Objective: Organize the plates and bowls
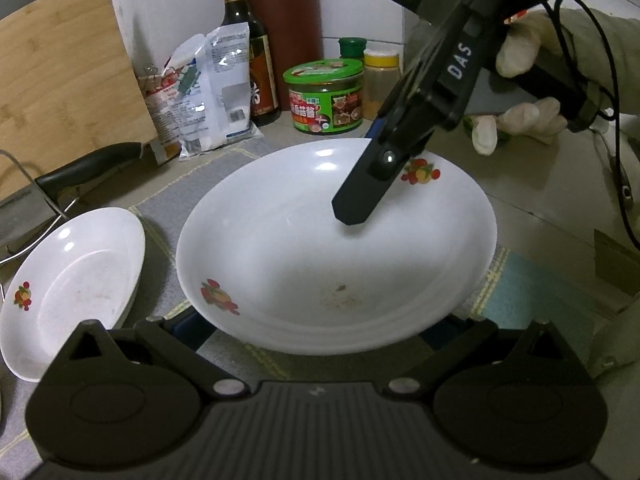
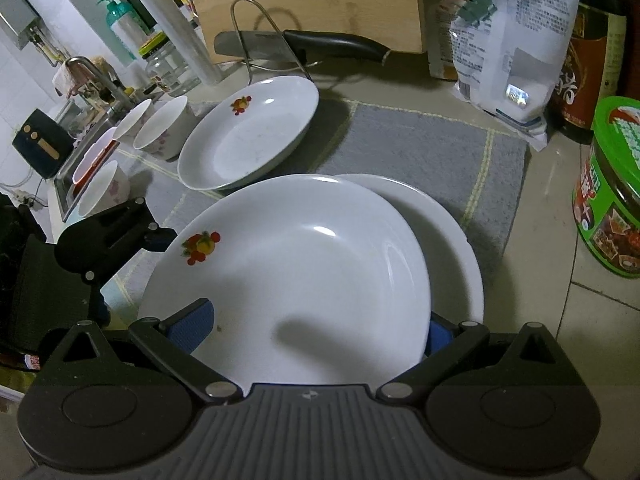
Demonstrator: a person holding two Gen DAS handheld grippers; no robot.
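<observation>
A large white plate with fruit prints [image 1: 304, 248] [image 2: 288, 264] lies tilted over a second white plate [image 2: 448, 240] on a grey mat [image 2: 420, 148]. My right gripper [image 2: 316, 330] [image 1: 360, 184] is open and straddles the top plate's rim, one finger over the inside and the other beneath it. My left gripper [image 1: 314, 326] [image 2: 132, 248] is open at the opposite rim, its blue pads under the plate's edge and its fingertips hidden. A third fruit-print plate [image 1: 72, 280] [image 2: 248, 132] lies to the left. Three small white bowls [image 2: 160, 128] stand beyond it.
A knife [image 1: 88, 168] lies by a wire rack [image 2: 256, 20] and a wooden cutting board [image 1: 60, 80]. A green tin [image 1: 326, 96], a sauce bottle [image 1: 244, 40] and bags line the back. A gloved hand [image 1: 524, 52] holds the right gripper. A sink with a pink bowl [image 2: 94, 156] is far left.
</observation>
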